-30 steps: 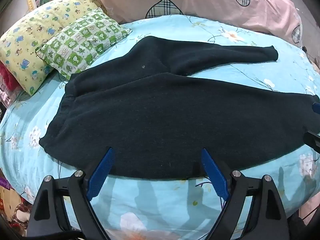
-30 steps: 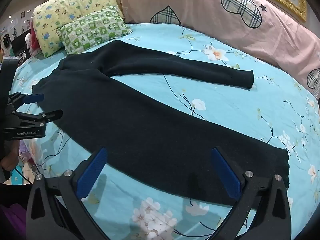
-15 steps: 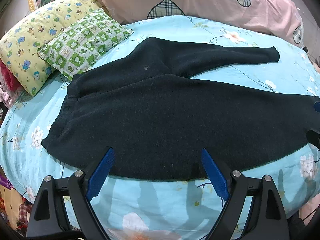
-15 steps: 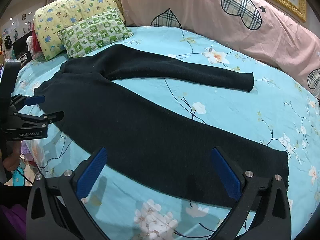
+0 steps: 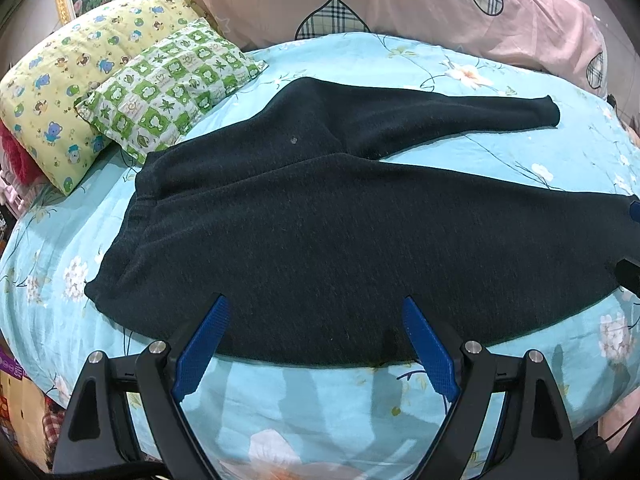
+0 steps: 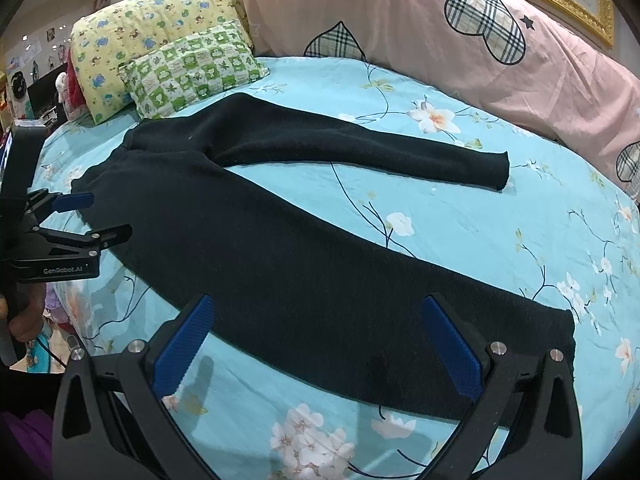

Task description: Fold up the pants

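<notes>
White lettering reading "GenRobot.AI" shows on the black body of the left gripper (image 6: 86, 218) at the left edge of the right wrist view; no other writing can be read. In its own view the left gripper (image 5: 316, 344) sits at the bottom centre, its blue-padded fingers (image 5: 202, 346) spread wide with nothing between them, their tips over the near edge of the pants (image 5: 340, 232) close to the waistband end. The right gripper (image 6: 320, 344) is posed the same way at the bottom of its frame, fingers (image 6: 454, 350) wide apart and empty, above the near edge of the lower leg. The dark pants (image 6: 280, 248) lie flat on the blue flowered bedsheet (image 6: 480, 240), waistband toward the upper left of the frame by the green checked pillow (image 6: 192, 68) and the yellow pillow (image 6: 132, 28), legs splayed in a V toward the right, the far leg ending near the long pink pillow (image 6: 440, 40). Compared with a second ago, both views have crept slightly nearer to the cloth; the pants lie unchanged, and both grippers stay just as wide.
</notes>
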`<state>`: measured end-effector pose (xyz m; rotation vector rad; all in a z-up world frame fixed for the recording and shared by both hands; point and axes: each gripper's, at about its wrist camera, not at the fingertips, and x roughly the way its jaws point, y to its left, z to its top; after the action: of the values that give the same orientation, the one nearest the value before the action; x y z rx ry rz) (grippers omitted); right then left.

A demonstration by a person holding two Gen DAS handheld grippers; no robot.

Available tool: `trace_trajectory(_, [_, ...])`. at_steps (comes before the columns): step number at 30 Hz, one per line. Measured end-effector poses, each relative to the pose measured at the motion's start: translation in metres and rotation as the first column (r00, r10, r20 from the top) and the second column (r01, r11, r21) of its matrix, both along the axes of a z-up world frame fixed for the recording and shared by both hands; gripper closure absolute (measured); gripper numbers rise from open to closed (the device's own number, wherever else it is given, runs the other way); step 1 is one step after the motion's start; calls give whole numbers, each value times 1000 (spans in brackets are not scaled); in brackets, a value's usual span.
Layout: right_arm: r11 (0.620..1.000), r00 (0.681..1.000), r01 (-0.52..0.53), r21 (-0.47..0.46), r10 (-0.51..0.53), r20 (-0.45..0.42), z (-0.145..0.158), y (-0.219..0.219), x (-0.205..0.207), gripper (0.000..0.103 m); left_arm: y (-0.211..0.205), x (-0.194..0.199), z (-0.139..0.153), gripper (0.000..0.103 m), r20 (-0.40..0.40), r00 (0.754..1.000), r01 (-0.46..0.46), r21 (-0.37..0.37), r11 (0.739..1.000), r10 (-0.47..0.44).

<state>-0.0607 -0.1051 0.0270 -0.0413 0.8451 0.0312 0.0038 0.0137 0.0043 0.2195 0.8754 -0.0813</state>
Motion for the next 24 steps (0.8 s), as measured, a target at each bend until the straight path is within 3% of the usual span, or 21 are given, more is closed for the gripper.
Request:
trace_trajectory(13, [1000,1000,0,5,0,5,2,2,2,0,-1,6,3,14,-11,1000,18,-22,1000,-18])
trace_trajectory(24, [997,1000,10,71,-10,2,5,-20,15,0,3,23,10,14,-21,996,81,-80,993,-83])
